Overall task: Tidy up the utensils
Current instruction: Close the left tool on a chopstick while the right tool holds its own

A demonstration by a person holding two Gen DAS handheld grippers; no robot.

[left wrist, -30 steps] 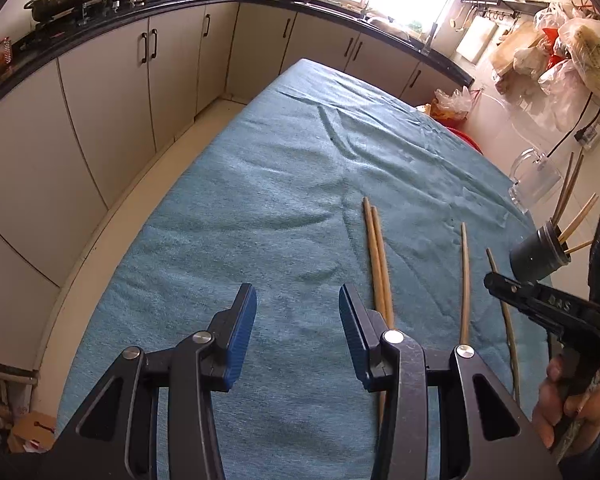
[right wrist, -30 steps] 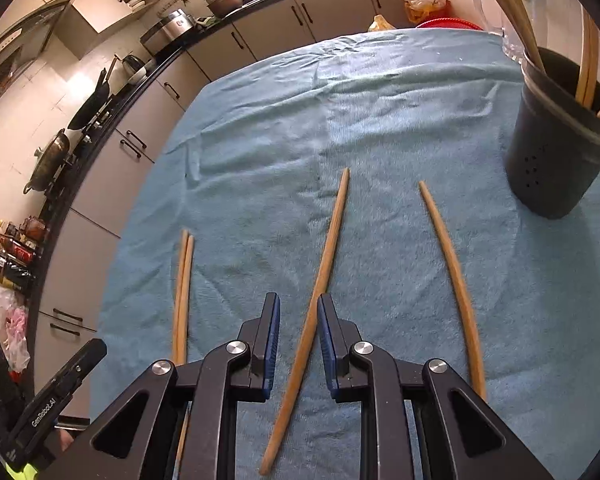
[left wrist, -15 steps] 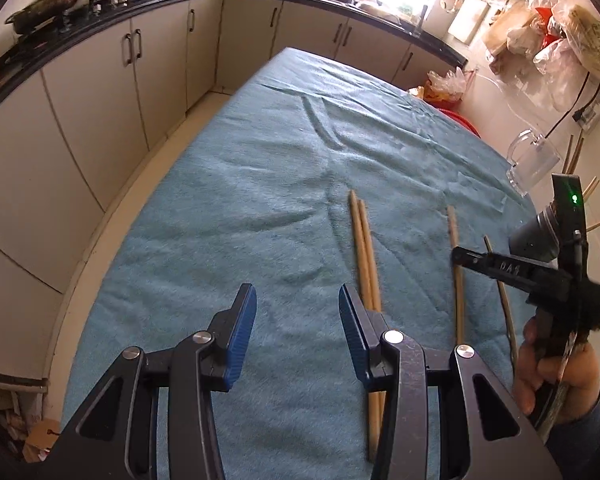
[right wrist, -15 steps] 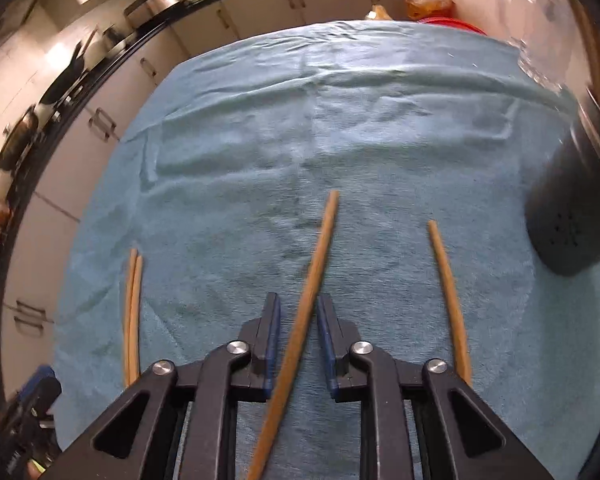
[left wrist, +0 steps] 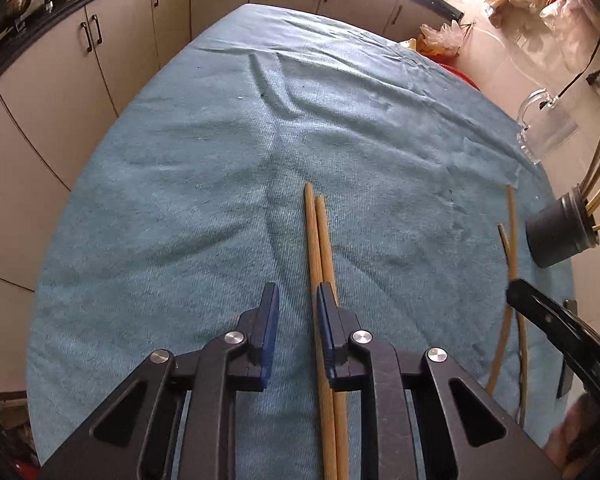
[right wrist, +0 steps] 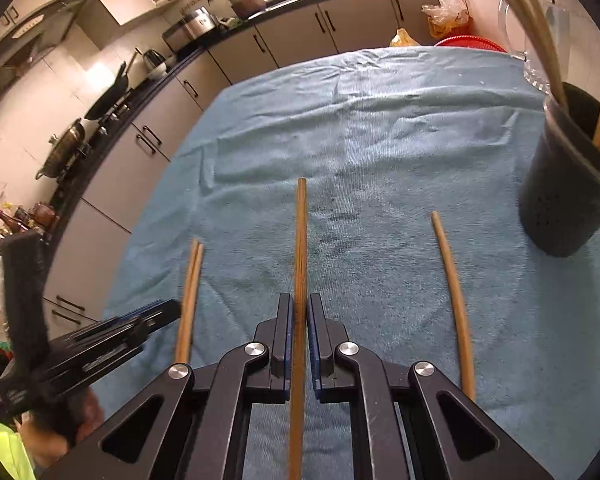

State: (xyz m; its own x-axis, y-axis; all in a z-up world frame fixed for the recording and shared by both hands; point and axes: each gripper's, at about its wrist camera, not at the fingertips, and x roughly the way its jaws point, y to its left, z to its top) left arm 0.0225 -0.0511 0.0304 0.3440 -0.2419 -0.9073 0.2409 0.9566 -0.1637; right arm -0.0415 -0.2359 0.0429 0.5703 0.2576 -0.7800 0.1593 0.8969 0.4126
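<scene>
**No readable text in either view**

No lettering, brand, number or sign can be made out in the left wrist or the right wrist view. The right gripper [left wrist: 512, 294] enters the left wrist view at the right edge, and faint pale marks show on its black arm low down, too blurred to read. The bottles [right wrist: 18, 220] at the far left of the right wrist view are too small for their labels to be read.

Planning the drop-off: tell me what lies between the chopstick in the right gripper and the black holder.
One loose chopstick on the blue cloth, between the held chopstick and black holder; right wrist view shows it.
</scene>
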